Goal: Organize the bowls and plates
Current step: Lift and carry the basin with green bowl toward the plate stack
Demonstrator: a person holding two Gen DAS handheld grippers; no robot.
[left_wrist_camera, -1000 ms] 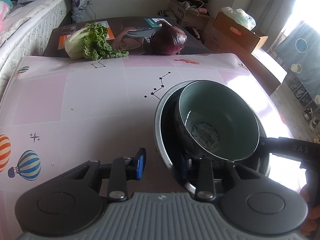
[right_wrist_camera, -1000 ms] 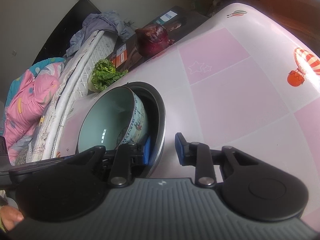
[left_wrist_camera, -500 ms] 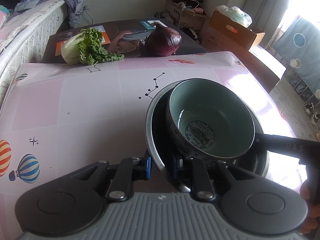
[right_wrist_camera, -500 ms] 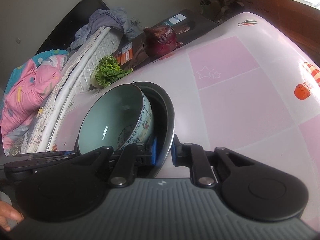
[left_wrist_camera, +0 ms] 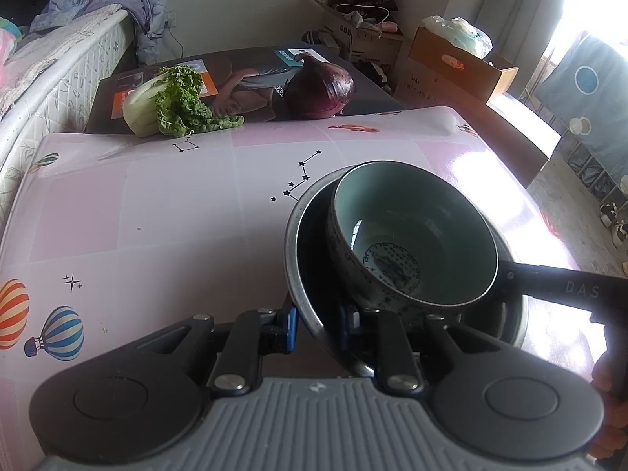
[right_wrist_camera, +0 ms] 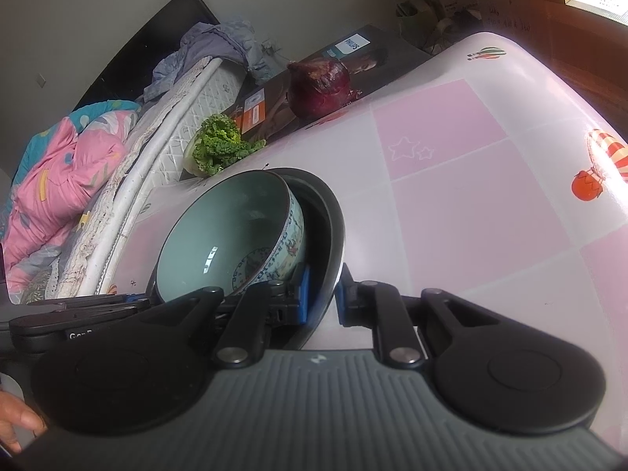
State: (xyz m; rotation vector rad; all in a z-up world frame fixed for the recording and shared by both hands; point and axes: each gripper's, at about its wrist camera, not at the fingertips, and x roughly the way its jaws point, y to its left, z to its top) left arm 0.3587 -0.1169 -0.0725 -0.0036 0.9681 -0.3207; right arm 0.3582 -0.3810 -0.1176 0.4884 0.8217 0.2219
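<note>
Inside metal bowl (left_wrist_camera: 310, 247), celadon bowl (left_wrist_camera: 412, 235)

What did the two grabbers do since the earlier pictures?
Both were open around the metal basin's rim. Now the left gripper and right gripper have closed and pinch that rim on opposite sides. The green bowl still sits inside, and the cabbage and red onion stayed put.

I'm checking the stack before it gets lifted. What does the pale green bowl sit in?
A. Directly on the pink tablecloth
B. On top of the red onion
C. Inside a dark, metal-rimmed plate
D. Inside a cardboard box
C: the bowl rests inside the dark plate, whose rim both the left gripper and right gripper clamp.
</note>
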